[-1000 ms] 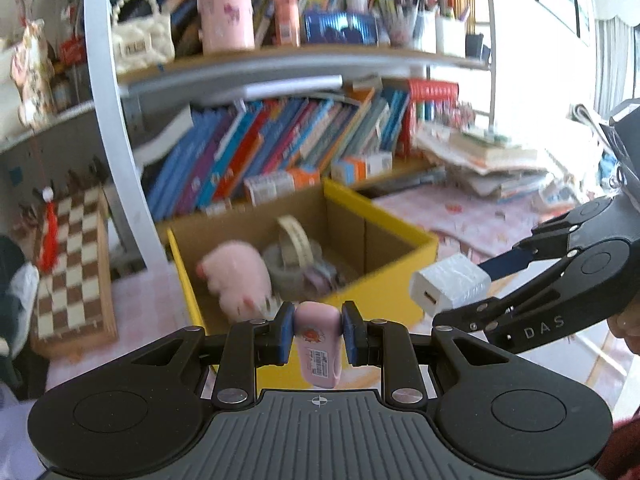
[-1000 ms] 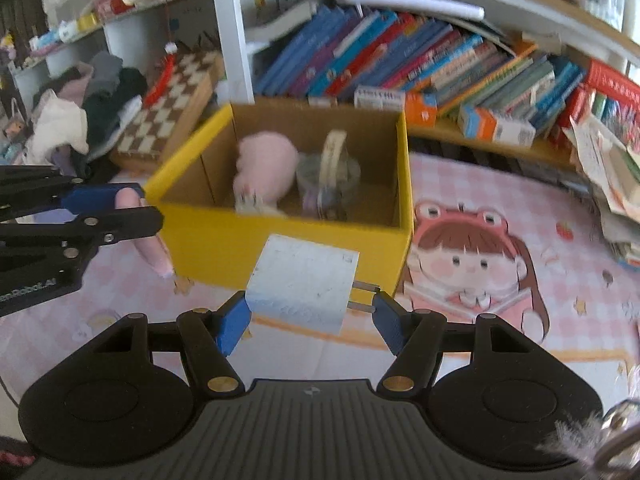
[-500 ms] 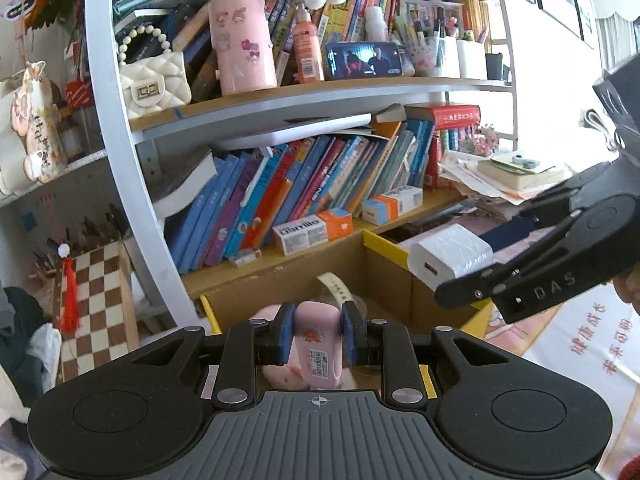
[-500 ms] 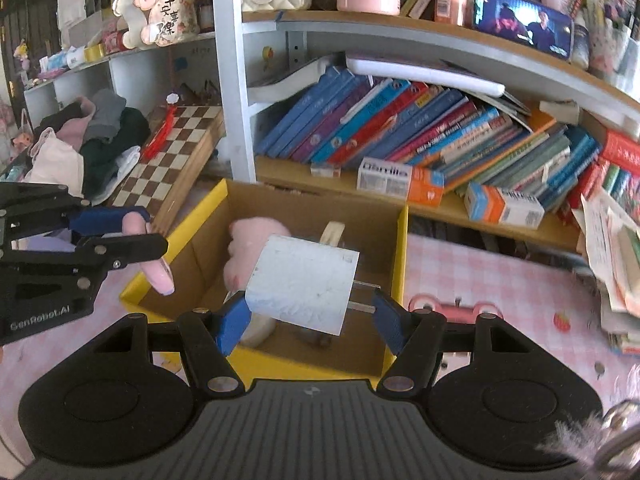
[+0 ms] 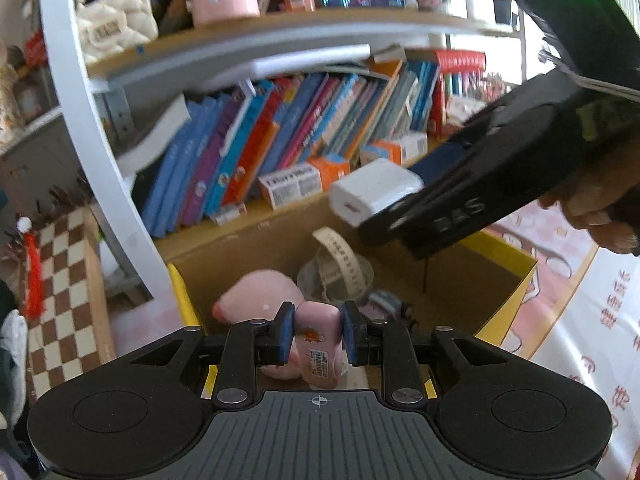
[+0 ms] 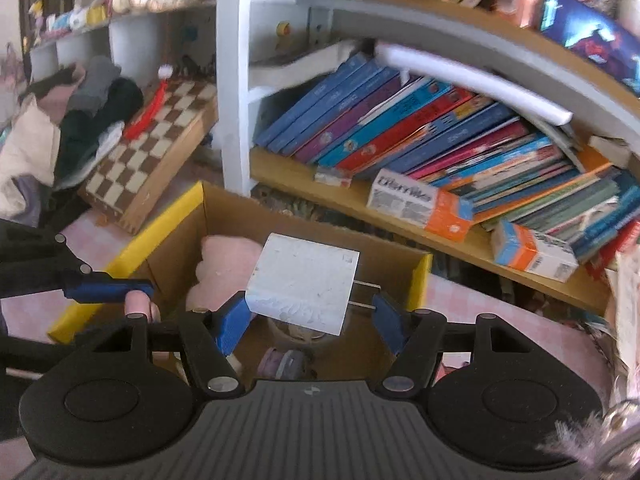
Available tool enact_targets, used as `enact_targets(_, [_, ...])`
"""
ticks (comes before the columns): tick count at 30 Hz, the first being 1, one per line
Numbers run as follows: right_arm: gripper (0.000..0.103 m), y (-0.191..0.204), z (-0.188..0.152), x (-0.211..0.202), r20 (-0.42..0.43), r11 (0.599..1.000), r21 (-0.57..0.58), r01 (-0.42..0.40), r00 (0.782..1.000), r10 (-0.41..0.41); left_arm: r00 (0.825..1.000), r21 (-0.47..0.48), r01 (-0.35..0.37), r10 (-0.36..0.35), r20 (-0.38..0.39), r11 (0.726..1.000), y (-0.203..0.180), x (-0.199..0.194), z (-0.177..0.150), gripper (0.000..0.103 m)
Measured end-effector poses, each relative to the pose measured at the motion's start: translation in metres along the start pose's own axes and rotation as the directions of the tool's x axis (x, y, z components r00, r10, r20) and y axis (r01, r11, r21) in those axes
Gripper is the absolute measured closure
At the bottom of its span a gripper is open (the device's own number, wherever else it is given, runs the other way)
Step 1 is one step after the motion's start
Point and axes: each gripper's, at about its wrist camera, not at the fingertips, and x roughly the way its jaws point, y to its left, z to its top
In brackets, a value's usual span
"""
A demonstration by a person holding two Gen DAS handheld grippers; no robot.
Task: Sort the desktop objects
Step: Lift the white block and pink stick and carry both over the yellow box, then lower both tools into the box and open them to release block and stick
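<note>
Both tongs have moved over the yellow-rimmed cardboard box [image 6: 304, 240] at frame centre, left tongs [image 5: 316, 334] clamped on a pink case [image 5: 320, 344], right tongs [image 6: 308, 312] gripping a white charger [image 6: 304, 284], seemingly ready for dropping in.

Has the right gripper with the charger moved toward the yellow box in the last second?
Yes. The right gripper, shut on the white charger, has advanced from in front of the yellow box to above its open interior.
</note>
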Motion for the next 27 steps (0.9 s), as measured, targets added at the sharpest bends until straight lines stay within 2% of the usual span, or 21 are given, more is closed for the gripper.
enact_targets(9, [0.038,0.011,-0.007,0.062,-0.128,0.994,-0.084,-0.066,0.990,0.055,0.994,0.028,0.029,-0.026,-0.103,0.999,0.000,0.035,-0.005,0.079])
enact_targets(18, [0.038,0.012,-0.007,0.079,-0.204,0.989,-0.105,-0.105,0.975,0.082,0.988,-0.026,0.041,-0.044,-0.150,0.999,0.009,0.048,-0.008,0.079])
enact_targets(27, [0.037,0.012,-0.007,0.076,-0.193,0.991,-0.092,-0.098,0.978,0.079,0.991,-0.014,0.017,-0.018,-0.136,1.000,0.008,0.046,-0.008,0.076])
